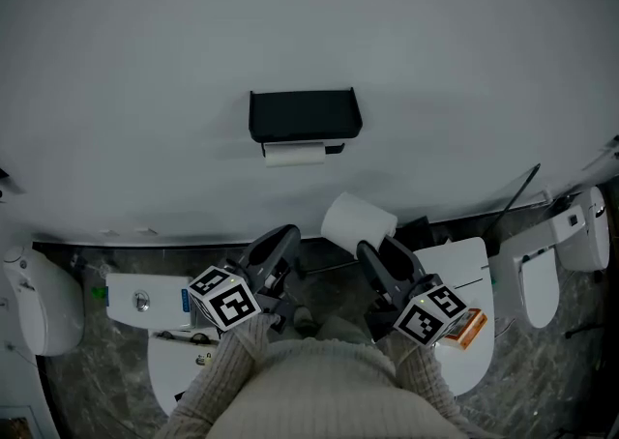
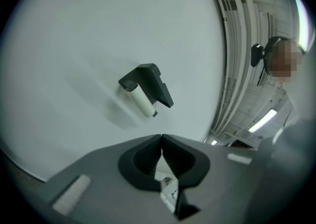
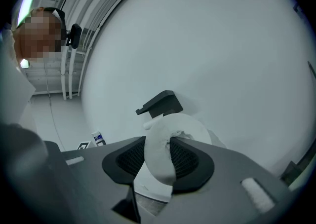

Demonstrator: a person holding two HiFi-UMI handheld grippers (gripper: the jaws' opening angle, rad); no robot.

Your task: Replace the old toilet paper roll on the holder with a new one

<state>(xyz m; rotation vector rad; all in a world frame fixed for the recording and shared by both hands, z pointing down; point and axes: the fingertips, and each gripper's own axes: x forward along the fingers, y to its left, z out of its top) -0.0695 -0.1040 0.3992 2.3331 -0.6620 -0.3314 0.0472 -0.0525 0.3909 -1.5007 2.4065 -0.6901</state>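
My right gripper (image 1: 379, 251) pinches the soft white new roll (image 1: 358, 222) by its wall; fingers of my left gripper (image 1: 283, 237) press together, empty. At 12 o'clock, the boxy black holder (image 1: 305, 115) carries 1 slim pale tube (image 1: 293, 154).

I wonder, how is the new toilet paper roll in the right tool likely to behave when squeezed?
The new roll looks soft: its wall bends in where the right tool pinches it, so it probably squashes easily. Likely light for its bulk. Being round, it may roll if set down sideways.
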